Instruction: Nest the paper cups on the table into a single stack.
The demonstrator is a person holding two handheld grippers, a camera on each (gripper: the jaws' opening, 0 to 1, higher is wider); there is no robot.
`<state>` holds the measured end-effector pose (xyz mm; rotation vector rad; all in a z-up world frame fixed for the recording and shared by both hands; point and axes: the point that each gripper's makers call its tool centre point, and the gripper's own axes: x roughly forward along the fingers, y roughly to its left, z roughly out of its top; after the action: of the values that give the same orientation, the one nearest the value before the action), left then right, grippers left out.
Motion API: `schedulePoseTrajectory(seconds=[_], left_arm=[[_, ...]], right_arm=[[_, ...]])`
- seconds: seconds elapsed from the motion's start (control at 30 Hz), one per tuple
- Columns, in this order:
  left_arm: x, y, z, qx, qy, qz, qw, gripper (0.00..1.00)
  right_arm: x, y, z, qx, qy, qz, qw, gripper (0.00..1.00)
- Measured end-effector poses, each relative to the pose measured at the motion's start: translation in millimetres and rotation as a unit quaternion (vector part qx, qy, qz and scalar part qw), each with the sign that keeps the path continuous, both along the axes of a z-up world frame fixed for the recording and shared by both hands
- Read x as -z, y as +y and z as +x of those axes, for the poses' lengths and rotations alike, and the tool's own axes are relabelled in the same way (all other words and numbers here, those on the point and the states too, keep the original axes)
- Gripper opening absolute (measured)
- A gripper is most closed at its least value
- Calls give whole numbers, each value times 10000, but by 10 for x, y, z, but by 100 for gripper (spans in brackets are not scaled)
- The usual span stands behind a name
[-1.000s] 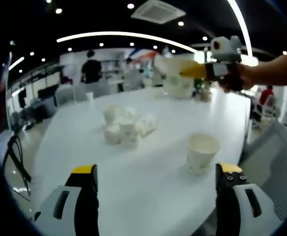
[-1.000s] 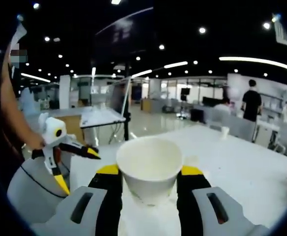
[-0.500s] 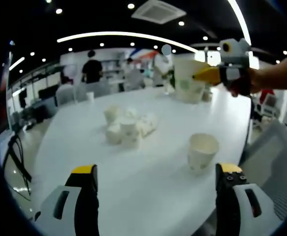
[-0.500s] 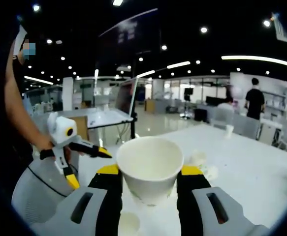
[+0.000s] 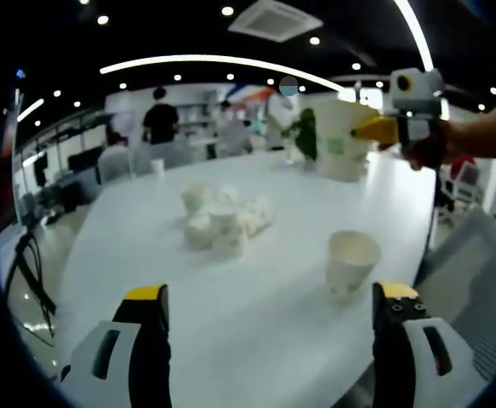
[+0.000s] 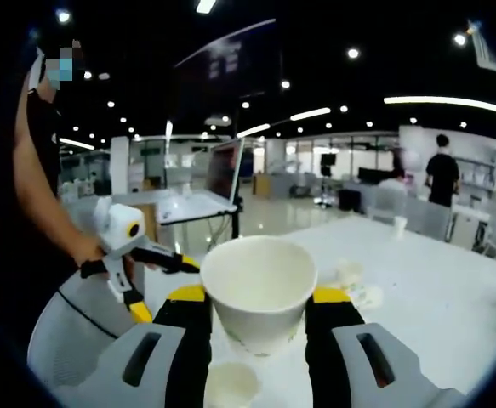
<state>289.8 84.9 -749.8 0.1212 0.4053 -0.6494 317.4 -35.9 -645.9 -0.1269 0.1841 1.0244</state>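
Right tool [image 6: 252,316] is pinching a light, crushable paper cup [image 6: 259,289] by its sidewalls above the desk [image 5: 256,297], while left tool [image 5: 269,327] is gaping wide, empty.

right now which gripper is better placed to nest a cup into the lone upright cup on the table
Right. The right gripper is shut on a paper cup above the lone cup; the left gripper is open and empty.

Matt white paper cup [image 6: 259,291]; glossy white table [image 5: 256,314]
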Motion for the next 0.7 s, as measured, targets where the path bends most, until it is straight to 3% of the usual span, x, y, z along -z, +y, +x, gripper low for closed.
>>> schedulePoseTrajectory(seconds=[0.7], left_arm=[[15,15,-4,-24,6,15,10000,97]], right_arm=[[-5,52,-310,-196,4,6,9998,40]])
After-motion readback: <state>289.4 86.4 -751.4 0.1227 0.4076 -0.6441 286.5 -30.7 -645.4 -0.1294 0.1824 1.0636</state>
